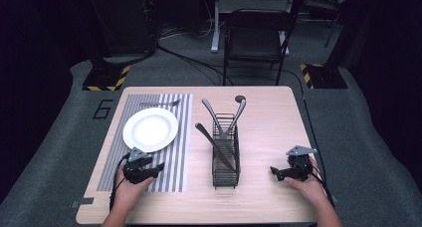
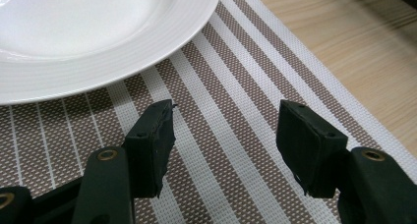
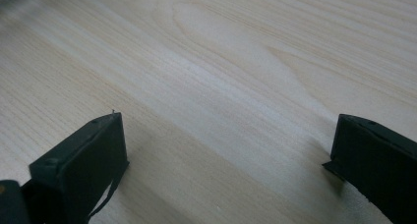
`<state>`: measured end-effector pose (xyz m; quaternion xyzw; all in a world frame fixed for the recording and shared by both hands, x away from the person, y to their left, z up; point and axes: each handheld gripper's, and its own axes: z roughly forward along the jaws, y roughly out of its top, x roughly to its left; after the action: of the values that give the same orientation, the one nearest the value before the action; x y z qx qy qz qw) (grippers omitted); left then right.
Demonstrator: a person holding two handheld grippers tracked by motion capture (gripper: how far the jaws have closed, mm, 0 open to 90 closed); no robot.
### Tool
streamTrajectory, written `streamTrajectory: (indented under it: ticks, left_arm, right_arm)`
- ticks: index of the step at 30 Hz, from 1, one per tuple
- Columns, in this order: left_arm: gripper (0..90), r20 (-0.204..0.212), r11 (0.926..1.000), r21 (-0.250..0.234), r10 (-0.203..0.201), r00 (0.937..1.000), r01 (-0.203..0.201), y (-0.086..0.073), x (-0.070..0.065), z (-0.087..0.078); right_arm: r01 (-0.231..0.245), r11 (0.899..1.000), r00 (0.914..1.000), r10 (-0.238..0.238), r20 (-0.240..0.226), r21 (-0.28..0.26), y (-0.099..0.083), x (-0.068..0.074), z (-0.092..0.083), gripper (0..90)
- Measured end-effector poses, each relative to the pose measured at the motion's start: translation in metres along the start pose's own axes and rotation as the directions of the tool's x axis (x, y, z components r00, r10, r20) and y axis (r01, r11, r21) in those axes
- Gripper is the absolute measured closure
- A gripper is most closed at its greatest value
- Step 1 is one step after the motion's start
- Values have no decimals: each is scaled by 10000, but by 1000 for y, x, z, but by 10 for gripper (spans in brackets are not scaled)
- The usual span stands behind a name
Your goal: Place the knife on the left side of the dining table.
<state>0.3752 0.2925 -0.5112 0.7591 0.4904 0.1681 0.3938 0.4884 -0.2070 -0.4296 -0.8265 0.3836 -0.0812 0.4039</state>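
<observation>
Plate (image 1: 150,129) sits on the striped mat (image 1: 174,172) near the table's (image 1: 268,202) left edge. Just below it, the left gripper (image 2: 223,135) hangs with jaws apart, holding nothing. Near the right edge, the right gripper (image 3: 228,160) gapes wide over bare wood.

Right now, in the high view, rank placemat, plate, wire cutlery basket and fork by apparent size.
1. Placemat
2. Plate and wire cutlery basket: too alike to rank
3. Fork, though it lies farthest from the camera
</observation>
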Motion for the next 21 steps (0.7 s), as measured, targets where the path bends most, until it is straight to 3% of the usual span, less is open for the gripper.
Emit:
streamTrajectory:
  ticks: [4, 21]
  left_arm:
    - [432, 153, 9998, -15, -183, 9997, 184, 2, -1, -4]
    - [468, 739, 9999, 129, -51, 9973, 42, 23, -18, -16]
  right_arm:
    - [6, 10000, 10000, -6, -58, -3, 0, 0, 0, 0]
    - [6, 10000, 10000, -6, 19, -16, 0, 0, 0, 0]
